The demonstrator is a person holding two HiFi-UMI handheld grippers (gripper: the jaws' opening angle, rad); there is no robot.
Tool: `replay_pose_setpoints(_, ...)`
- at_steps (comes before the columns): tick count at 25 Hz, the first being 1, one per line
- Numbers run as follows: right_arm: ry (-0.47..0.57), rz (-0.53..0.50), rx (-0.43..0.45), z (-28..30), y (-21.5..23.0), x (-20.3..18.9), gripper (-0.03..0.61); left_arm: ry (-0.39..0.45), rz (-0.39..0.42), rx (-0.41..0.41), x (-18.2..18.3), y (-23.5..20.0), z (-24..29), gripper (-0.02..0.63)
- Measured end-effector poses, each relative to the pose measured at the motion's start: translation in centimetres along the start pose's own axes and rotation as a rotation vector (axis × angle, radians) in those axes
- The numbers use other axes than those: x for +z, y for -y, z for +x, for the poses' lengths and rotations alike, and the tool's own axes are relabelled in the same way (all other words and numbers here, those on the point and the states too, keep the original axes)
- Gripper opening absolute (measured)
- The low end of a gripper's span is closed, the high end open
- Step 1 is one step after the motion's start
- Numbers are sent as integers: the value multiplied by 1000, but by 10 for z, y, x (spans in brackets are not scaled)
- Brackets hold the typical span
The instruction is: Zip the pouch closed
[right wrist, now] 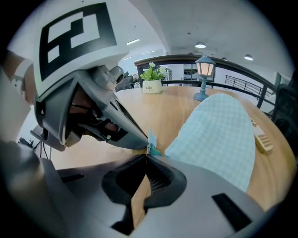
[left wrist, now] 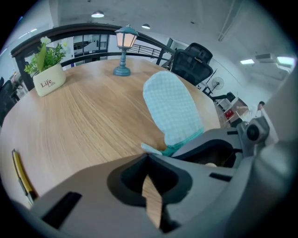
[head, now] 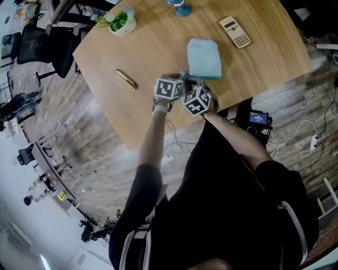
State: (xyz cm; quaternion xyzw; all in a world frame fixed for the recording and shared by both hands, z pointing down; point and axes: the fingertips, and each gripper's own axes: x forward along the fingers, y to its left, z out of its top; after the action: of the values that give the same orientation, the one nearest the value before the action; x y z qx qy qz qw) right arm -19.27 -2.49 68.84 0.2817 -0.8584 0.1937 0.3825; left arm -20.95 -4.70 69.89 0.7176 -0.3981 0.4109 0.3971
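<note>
- Table [head: 158, 47]: pale wood. In the head view its near edge runs toward the person at 6 o'clock.
- Person [head: 222, 200]: dark sleeves, both arms reaching toward 12 o'clock to the table's near edge.
- Office chair [head: 58, 45]: black, on the floor off the table's 9 o'clock side.
- Pouch [head: 204, 58] [left wrist: 172, 107] [right wrist: 219, 135]: light blue check cloth, lying flat on the table. Its near end is at the gripper tips, and its length runs away toward 12 o'clock. I cannot tell how far the zip is drawn.
- Left gripper [head: 181, 78] [left wrist: 148, 155] [right wrist: 142, 145]: at 7 o'clock of the pouch. Its fingers are pressed together at the tips and pinch the tab.
- Right gripper [head: 193, 82] [right wrist: 146, 157] [left wrist: 179, 149]: just beside the left one, on its 3 o'clock side, with the tips of the two nearly touching. Its fingers are closed tight on the zip pull.
- Plant [head: 121, 22] [left wrist: 46, 69] [right wrist: 152, 80]: in a white pot, at 10 o'clock of the pouch and well apart from it.
- Lamp [head: 181, 8] [left wrist: 125, 49] [right wrist: 204, 76]: a small blue lantern at 11 o'clock, beyond the pouch's far end.
- Calculator [head: 235, 31] [right wrist: 260, 139]: beige, at 2 o'clock of the pouch and near it.
- Pen [head: 125, 79] [left wrist: 21, 174]: gold, lying at about 9 o'clock of the pouch.
- Tab [left wrist: 150, 148] [right wrist: 150, 138]: a pale teal strip at the pouch's near end.
- Zip pull [right wrist: 153, 150]: a darker teal piece just beside the tab.
</note>
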Motion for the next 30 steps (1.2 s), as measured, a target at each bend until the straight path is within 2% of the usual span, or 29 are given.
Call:
replay_pose_setpoints(3, -10, -7, 10, -2, 1, -3, 15, 34, -5, 5, 2, 1, -6, 2)
replay_pose_setpoints(7, -26, -28, 27, -4, 0, -6, 15, 154, -50, 14, 11, 3, -25, 2)
replay_pose_setpoints(9, -31, -36, 33, -4, 0, -6, 15, 163, -36, 14, 14, 8, -23, 2)
replay_pose_setpoints(17, -35, -38, 54, -2, -2, -5, 15, 80, -4, 30, 14, 6, 1, 2)
replay_pose_setpoints(22, -38, -42, 57, -3, -2, -4, 15, 28, -22, 8, 14, 5, 4, 2)
replay_pose_setpoints(27, -27, -14, 37, -6, 8, -9, 12, -87, 51, 73, 11, 0, 7, 0)
replay_pose_setpoints(30, -31, 16, 36, -9, 18, -11, 12, -88, 42, 80, 12, -3, 8, 0)
